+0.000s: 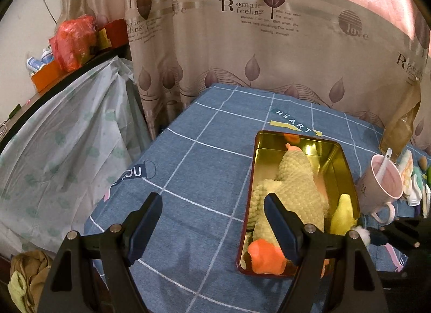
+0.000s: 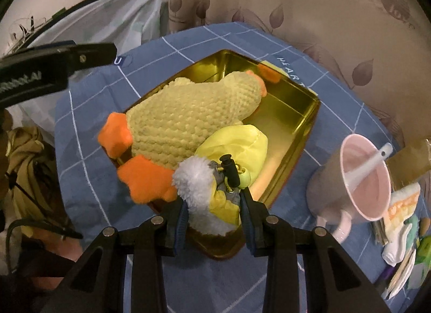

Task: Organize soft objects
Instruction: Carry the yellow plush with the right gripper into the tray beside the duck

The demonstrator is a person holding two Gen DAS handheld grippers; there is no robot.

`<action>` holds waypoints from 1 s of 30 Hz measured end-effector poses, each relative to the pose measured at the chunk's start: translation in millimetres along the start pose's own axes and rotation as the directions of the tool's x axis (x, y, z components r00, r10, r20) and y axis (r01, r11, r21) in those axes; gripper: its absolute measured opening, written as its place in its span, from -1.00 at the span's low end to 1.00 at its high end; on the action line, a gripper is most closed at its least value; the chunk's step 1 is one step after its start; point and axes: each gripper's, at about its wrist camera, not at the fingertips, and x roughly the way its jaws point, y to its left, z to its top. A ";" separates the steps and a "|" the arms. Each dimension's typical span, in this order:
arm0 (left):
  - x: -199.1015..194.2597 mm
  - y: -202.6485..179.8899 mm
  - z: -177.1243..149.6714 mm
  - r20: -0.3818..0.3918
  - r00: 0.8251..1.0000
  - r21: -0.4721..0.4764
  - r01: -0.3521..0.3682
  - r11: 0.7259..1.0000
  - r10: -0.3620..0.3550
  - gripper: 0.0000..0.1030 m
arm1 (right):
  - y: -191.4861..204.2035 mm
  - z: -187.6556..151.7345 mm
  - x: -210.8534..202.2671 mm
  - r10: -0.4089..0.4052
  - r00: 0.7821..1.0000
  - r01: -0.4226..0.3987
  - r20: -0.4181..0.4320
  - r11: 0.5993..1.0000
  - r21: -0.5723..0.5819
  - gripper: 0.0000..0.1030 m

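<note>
The gold tin [image 2: 293,113] holds a knitted yellow duck [image 2: 194,122], lying lengthwise with its orange feet at the near end and its beak at the far end. The right gripper [image 2: 214,214] is clamped on a small yellow pouch with white fluff [image 2: 215,178] over the tin's near corner, beside the duck's feet. The tin's far right half is bare. A pink mug [image 2: 361,178] stands right of it. The left gripper [image 1: 212,218] hangs wide open and empty above the blue cloth [image 1: 202,167], its right finger over the tin's near end
</note>
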 end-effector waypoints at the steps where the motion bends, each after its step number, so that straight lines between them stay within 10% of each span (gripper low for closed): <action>1: 0.4 0.3 0.2 -0.001 1.000 -0.002 0.000 1.000 0.000 0.55 | 1.5 1.0 1.9 0.001 1.000 -0.001 -0.003 1.000 -0.001 -0.38; 30: 1.5 -5.2 -4.4 -0.015 1.000 0.021 -0.008 1.000 0.008 0.55 | 10.5 6.1 6.9 0.051 0.999 -0.051 0.002 0.998 0.024 -0.10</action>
